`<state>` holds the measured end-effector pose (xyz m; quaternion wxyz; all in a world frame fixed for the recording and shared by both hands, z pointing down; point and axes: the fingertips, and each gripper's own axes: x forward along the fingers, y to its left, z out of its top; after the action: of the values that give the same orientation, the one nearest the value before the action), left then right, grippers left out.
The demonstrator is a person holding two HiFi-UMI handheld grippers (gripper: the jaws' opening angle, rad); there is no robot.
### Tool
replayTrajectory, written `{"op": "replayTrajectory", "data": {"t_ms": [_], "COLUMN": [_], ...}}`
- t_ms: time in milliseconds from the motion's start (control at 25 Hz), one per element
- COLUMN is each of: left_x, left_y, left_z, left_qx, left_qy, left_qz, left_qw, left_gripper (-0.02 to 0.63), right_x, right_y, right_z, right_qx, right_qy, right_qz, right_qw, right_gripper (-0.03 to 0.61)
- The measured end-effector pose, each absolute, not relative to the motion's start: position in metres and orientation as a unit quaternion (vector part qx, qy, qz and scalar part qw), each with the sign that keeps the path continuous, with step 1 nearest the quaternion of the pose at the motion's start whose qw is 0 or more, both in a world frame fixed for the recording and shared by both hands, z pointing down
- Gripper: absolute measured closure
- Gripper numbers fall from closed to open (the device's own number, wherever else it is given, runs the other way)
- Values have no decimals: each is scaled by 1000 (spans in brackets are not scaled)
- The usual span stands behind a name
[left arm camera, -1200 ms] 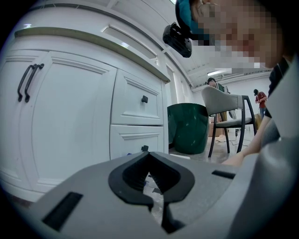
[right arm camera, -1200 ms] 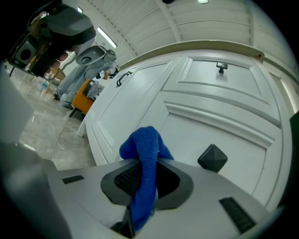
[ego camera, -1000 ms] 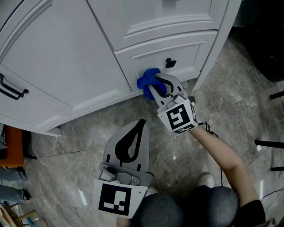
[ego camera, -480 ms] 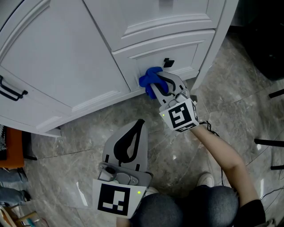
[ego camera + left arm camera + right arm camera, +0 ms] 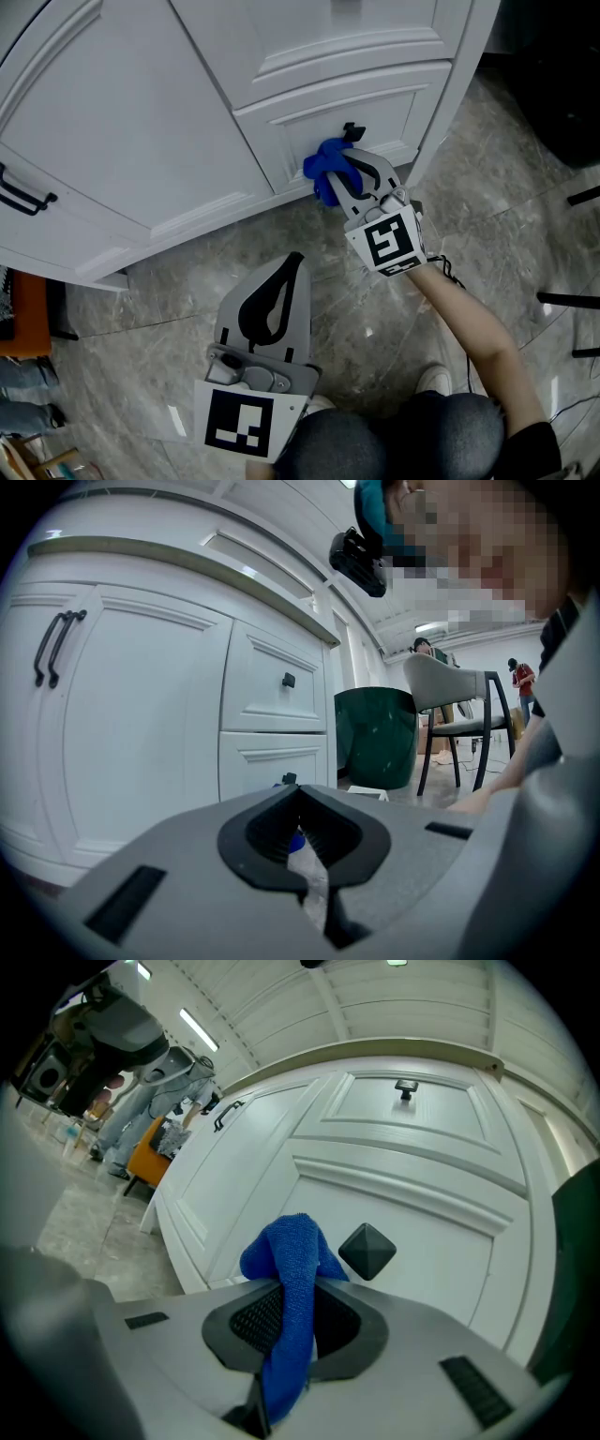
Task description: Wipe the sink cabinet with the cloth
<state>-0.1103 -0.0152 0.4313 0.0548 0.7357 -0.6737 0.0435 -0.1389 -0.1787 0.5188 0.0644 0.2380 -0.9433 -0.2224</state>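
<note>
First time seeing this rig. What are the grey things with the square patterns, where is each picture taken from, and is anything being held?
No robot here: a person holds grey tongs in each hand, and the patterned cubes belong to them. One picture looks down from the person's head, the other two along each pair of tongs. The right tongs are shut on a blue cloth, held at the white cabinet's lower drawer beside its black knob. The left tongs are shut, empty, above the marble floor.
</note>
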Motion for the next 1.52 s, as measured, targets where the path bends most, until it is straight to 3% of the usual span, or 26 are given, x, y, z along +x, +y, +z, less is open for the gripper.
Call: {"op": "replayTrajectory", "data": {"t_ms": [1520], "left_x": [-103], "left_y": [-16], "left_z": [427], "left_qx": [739], "left_qy": [-670], "left_qz": [42], "left_qw": [54], "left_gripper": [611], "right_x": [-44], "right_y": [-251], "right_z": [525], "right_qx": [365], "right_qy": [-914], "right_qz": [-164], "right_qw": [75], "right_gripper": [517]}}
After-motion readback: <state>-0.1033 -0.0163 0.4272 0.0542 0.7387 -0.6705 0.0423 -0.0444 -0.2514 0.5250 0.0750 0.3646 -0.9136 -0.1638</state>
